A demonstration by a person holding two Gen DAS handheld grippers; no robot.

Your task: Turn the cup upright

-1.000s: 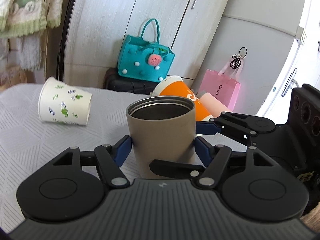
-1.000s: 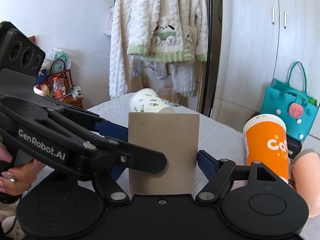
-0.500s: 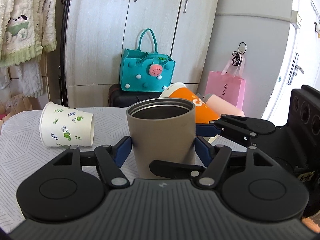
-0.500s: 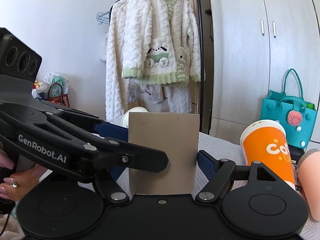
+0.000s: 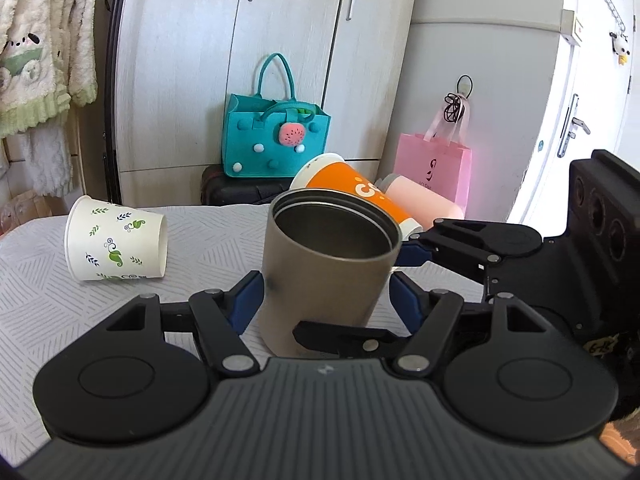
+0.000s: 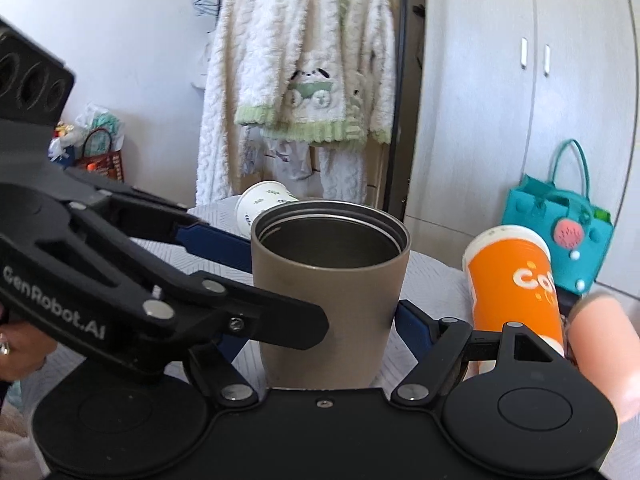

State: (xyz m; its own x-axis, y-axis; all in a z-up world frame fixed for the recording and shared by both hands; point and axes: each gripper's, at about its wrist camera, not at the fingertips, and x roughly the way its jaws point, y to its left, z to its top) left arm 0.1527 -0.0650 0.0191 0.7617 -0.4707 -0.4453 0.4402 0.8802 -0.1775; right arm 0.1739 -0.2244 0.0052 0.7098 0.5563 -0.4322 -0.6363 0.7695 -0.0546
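Note:
A tan metal cup point(image 5: 326, 276) with a steel inside stands mouth up on the white patterned tablecloth point(image 5: 48, 280), tilted slightly in the left wrist view. It also shows in the right wrist view point(image 6: 328, 304). My left gripper point(image 5: 326, 300) has its blue pads against both sides of the cup. My right gripper point(image 6: 320, 320) also closes on the cup from the other direction, and its fingers point(image 5: 416, 254) show at the right in the left wrist view.
A white paper cup with leaf prints point(image 5: 116, 246) lies on its side at the left. An orange paper cup point(image 6: 516, 284) and a pink cup point(image 6: 604, 344) lie at the right. A teal bag point(image 5: 276, 142), a pink bag point(image 5: 434, 170) and cupboards stand behind the table.
Both cameras now look down onto the cup, so its open mouth shows in the right wrist view. The cup has tilted slightly in the left wrist view. Both grips are unchanged.

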